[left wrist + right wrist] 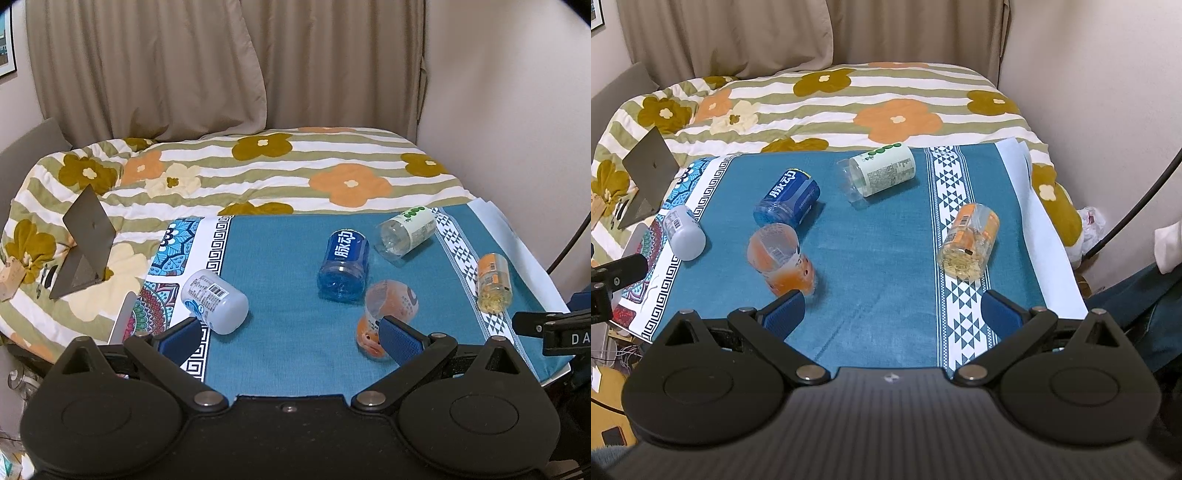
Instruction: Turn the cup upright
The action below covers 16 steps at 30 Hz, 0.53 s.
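Several plastic cups lie on their sides on a teal cloth (288,258). A white cup (214,301) lies at the left, a blue cup (345,264) in the middle, a white-and-green cup (406,230) behind it, a yellow-orange cup (493,282) at the right. An orange cup (388,314) lies tilted nearest me. My left gripper (291,336) is open, its right finger (400,341) in front of the orange cup. My right gripper (894,314) is open and empty above the cloth, its left finger (785,314) just in front of the orange cup (781,256). The yellow-orange cup (969,242) lies ahead on the right.
A floral striped quilt (258,166) covers the bed behind the cloth. An open laptop (83,243) stands at the left. A curtain and a wall close off the back and right. The cloth's front edge runs under both grippers.
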{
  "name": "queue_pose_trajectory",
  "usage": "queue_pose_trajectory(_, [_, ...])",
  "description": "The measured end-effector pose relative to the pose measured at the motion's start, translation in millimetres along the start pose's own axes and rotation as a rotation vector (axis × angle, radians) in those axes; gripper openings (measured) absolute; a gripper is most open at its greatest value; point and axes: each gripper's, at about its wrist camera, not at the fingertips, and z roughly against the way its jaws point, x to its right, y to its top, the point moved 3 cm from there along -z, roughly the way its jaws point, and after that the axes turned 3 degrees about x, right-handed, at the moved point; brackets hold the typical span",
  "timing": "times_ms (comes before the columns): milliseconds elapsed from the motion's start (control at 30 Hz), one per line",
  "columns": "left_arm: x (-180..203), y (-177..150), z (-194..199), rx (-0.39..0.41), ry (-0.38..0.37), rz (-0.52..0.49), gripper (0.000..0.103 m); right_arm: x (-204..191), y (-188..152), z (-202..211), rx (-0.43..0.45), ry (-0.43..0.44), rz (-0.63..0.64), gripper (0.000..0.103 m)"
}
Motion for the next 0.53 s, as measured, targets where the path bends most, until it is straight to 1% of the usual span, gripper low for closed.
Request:
queue_pose_trajectory(333, [-6.3,0.6,-1.5,0.008,0.001,0.027,0.103,-2.2,0.9,-1.3,0.002,-0.002,0.0,0.103])
queue_pose_trajectory(533, [-5.8,0.9,-0.4,0.036,0.027,0.008,0.103,-6.1,2.0,-4.0,0.008,0.017,0.005,0.103])
